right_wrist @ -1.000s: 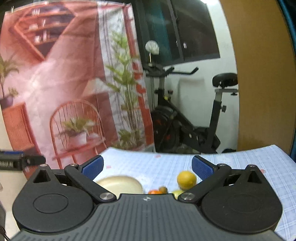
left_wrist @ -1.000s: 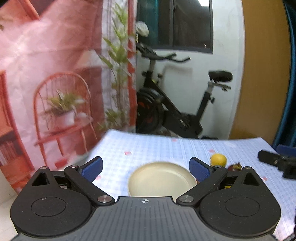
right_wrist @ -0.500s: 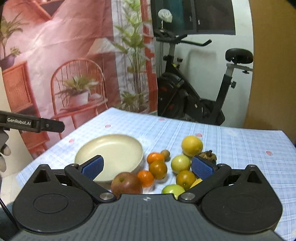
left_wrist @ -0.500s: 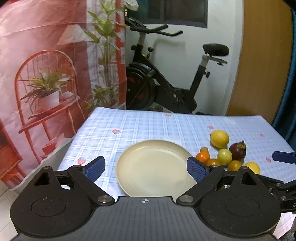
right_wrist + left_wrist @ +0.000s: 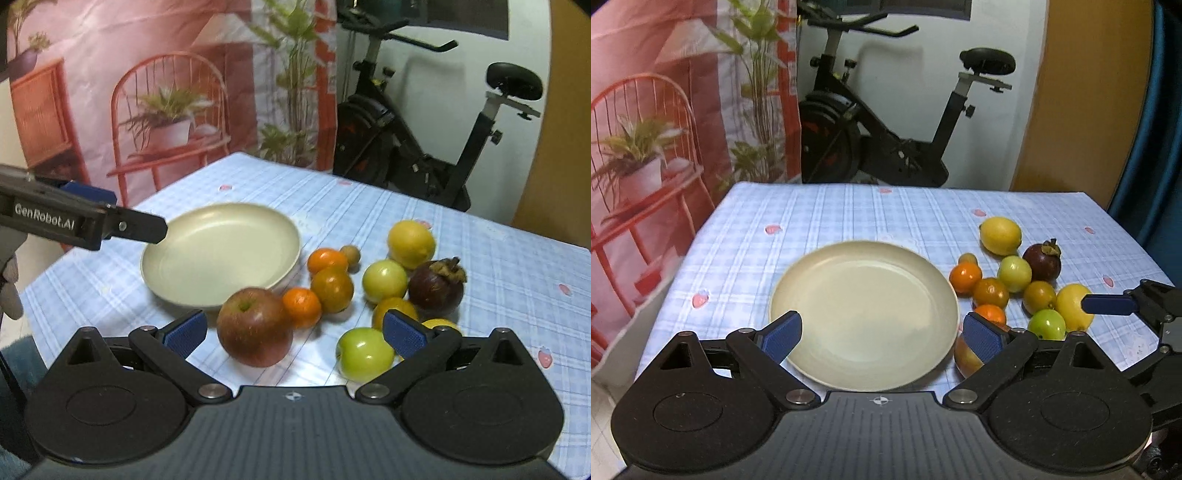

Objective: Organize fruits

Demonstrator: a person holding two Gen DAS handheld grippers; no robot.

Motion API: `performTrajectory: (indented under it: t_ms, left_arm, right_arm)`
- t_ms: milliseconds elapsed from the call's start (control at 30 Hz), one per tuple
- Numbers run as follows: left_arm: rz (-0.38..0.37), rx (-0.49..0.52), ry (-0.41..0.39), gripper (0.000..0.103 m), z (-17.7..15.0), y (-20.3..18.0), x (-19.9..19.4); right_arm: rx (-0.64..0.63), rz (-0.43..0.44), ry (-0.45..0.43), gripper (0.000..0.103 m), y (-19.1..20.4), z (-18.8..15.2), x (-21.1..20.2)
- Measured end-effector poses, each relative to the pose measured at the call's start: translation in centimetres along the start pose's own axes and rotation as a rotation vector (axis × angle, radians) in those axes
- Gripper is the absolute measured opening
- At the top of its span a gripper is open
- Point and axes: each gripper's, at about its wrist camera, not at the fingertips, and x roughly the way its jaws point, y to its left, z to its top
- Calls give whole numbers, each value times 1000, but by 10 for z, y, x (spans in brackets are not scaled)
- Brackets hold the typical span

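An empty cream plate [image 5: 864, 314] [image 5: 221, 254] sits on the blue checked tablecloth [image 5: 849, 214]. To its right lies a cluster of fruit: a red apple [image 5: 255, 326], oranges [image 5: 327, 260], green fruits [image 5: 364, 354], a lemon [image 5: 410, 243] and a dark mangosteen [image 5: 436, 286]. My left gripper [image 5: 882, 338] is open over the plate's near edge. My right gripper [image 5: 293, 334] is open just above the apple and near fruits. The left gripper also shows in the right wrist view [image 5: 110, 221].
An exercise bike [image 5: 886, 122] stands behind the table. A printed pink backdrop [image 5: 665, 92] hangs at left. A wooden door [image 5: 1082, 92] and blue curtain are at right. The table's left edge [image 5: 676, 273] drops off near the plate.
Both grippers have tilted down and moved in toward the table, so the plate and fruit now fill the views. Both stayed open.
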Motion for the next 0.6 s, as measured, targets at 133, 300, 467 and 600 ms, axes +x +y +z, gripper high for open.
performTrajectory:
  t_ms: [133,300,467,600]
  left_arm:
    - [-47,25,16,74,-2,-3,8]
    - [-168,-8,65,64,-4,-8,23]
    - [-256,-27,102,65,-5,-24,34]
    - [-290,-66,153,65,-8,-30,48]
  right_arm:
    - [-30,25,8,92,2,0,8]
    - [-68,80,37,75,5,-3,22]
    - [-85,99,60,71,6,-4,35]
    - [-96,120,79,71,6,-5,43]
